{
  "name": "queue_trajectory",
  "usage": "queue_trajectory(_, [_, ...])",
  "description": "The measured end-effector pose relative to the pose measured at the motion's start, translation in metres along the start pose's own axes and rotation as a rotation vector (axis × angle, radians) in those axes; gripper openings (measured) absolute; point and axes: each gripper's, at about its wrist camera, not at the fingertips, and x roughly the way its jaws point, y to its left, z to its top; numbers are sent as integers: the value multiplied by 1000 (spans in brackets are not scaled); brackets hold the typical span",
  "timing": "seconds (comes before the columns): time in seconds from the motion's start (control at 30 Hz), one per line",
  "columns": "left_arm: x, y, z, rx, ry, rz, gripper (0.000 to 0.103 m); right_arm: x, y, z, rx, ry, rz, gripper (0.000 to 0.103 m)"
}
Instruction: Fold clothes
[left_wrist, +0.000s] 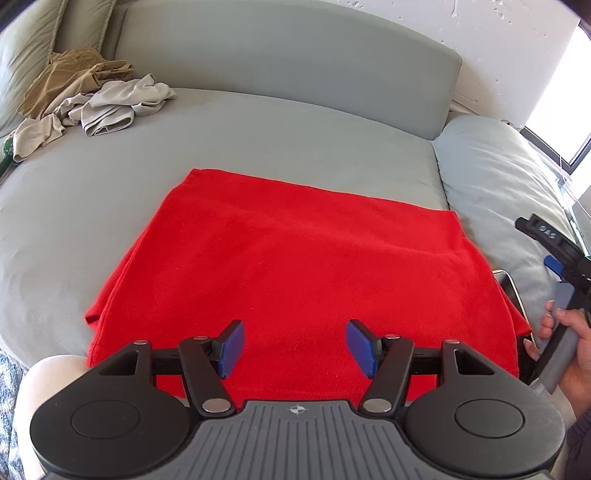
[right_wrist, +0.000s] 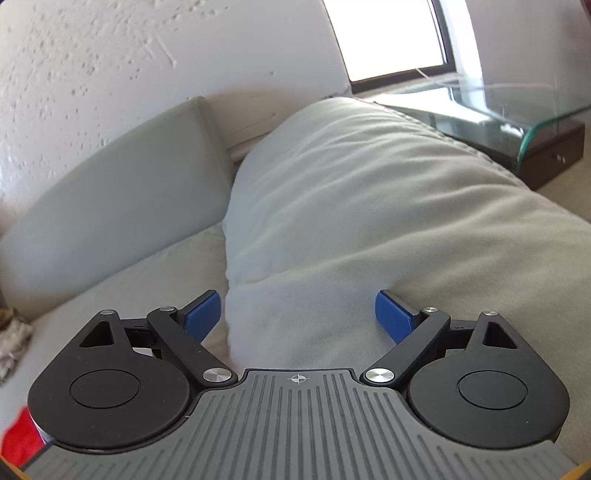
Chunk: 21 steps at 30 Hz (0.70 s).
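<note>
Red cloth (left_wrist: 295, 266) is our landmark: a garment lying flat and squared on the grey sofa seat (left_wrist: 258, 136), its edges doubled at the near-left corner, which we read as one or more folds already made. We cannot tell what kind of garment it is, nor how many layers it has.

Directly over its near edge hangs our left hand-held gripper (left_wrist: 295, 347), pointing down at the fabric with its blue pads (left_wrist: 232, 347) spread apart and nothing between them; they do not touch the cloth as far as we can see. Off the garment's right edge, over the pale cushion (right_wrist: 369, 192), is our right hand-held gripper (right_wrist: 298, 317), its jaws standing wide and empty. A hand (left_wrist: 569, 343) holds its grey handle there. A flat dark thing with a bright rim (left_wrist: 513, 291) pokes out from under the garment's right edge; we cannot say what it is.

Far beyond the garment's back-left corner, against the sofa back, sits a crumpled heap of tan and beige clothes (left_wrist: 92, 99), untouched by either tool.

We judge the red piece to be partly folded, perhaps needing one more fold before it is finished. The heap has yet to be spread and folded, so most of the work is ahead. A glass side table (right_wrist: 517, 107) stands past the cushion, well clear of the garment.
</note>
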Motion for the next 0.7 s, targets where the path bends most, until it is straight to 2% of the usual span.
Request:
queue_trajectory(0.13, [4,1,1,-5,10,4,60,21,16,6,-67,3,-20,95])
queue_trajectory(0.23, [1,4,2,-15,0,8,60,29,15,23,16,-8,59,95])
queue_trajectory(0.3, [0,5,0,-20,-6,11,61,23,12,33,52,-13,43,95])
queue_trajectory(0.43, [-2,6,-3,-29,2,5,60,-15,-5,39,134,-6,33,95])
queue_trajectory(0.57, [-12,1,-8,4,0,7,61,-70,-27,32,225,82,102,95])
queue_trajectory(0.7, [-18,1,-17,17,16,9,62,-108,-41,7,344,310,268,95])
